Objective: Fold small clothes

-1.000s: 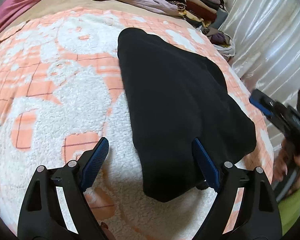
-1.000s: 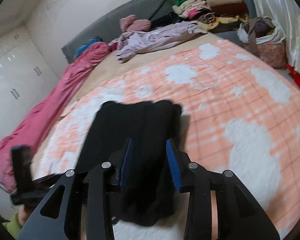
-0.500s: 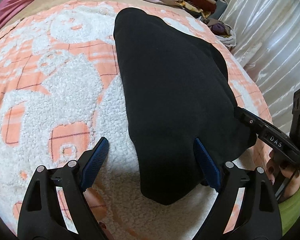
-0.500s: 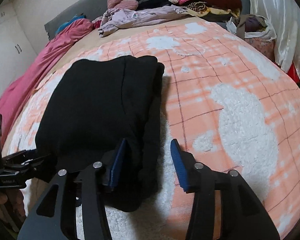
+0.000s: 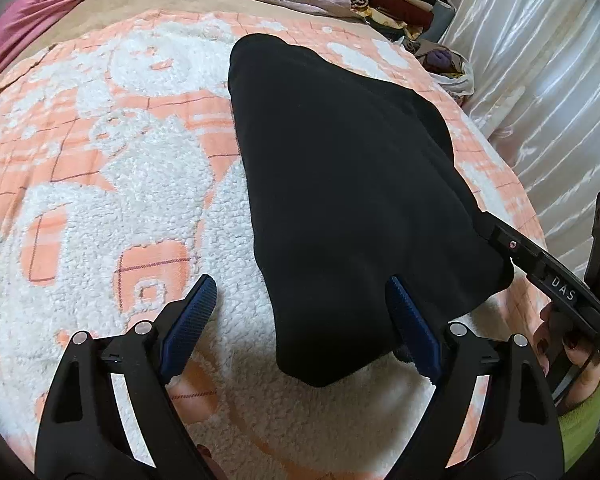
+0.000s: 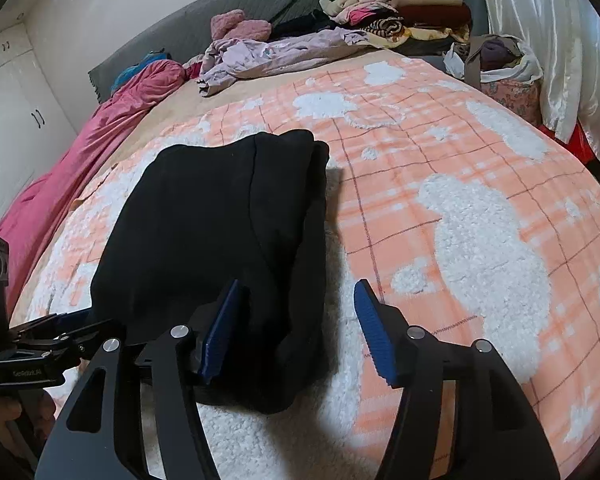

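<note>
A folded black garment [image 5: 351, 200] lies flat on the orange and white fleece blanket [image 5: 100, 184]; it also shows in the right wrist view [image 6: 220, 232]. My left gripper [image 5: 303, 320] is open over the garment's near left corner, holding nothing. My right gripper [image 6: 300, 328] is open over the garment's near right edge, its left finger above the cloth and its right finger above the blanket [image 6: 479, 220]. The right gripper's body [image 5: 555, 288] shows at the garment's right edge in the left wrist view. The left gripper's body [image 6: 40, 352] shows at the lower left in the right wrist view.
A pile of folded clothes [image 6: 399, 12] and a loose lilac garment [image 6: 276, 56] lie at the bed's far end. A pink quilt [image 6: 80, 152] runs along the left side. A bag of clothes [image 6: 503, 68] and a white curtain [image 5: 539, 80] stand on the right.
My right gripper has opened wider and drawn back a little from the garment. My left gripper has stayed open, and the garment lies in the same place.
</note>
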Demonstrator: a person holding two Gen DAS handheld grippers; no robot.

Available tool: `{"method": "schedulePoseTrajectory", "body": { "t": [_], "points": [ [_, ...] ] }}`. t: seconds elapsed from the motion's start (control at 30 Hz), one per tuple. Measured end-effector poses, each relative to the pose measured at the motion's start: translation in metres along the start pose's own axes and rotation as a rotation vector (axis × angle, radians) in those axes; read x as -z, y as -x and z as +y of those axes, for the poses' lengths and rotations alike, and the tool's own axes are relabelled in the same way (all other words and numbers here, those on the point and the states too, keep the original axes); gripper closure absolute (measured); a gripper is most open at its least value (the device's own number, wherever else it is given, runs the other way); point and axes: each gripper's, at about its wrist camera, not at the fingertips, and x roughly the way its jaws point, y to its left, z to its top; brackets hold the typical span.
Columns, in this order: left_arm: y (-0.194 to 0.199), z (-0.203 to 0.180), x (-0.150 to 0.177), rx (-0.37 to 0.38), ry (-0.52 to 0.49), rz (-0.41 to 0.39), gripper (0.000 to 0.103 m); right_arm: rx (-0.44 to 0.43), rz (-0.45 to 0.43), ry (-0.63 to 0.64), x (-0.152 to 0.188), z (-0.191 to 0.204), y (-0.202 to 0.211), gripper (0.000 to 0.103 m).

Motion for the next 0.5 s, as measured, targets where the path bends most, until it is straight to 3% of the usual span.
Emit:
{"method": "schedulePoseTrajectory", "body": {
  "t": [0.5],
  "points": [
    [0.026, 0.006, -0.004, -0.008, 0.02, -0.057, 0.021, -0.006, -0.046, -0.011, 0.004, 0.004, 0.021, 0.043]
  ]
}}
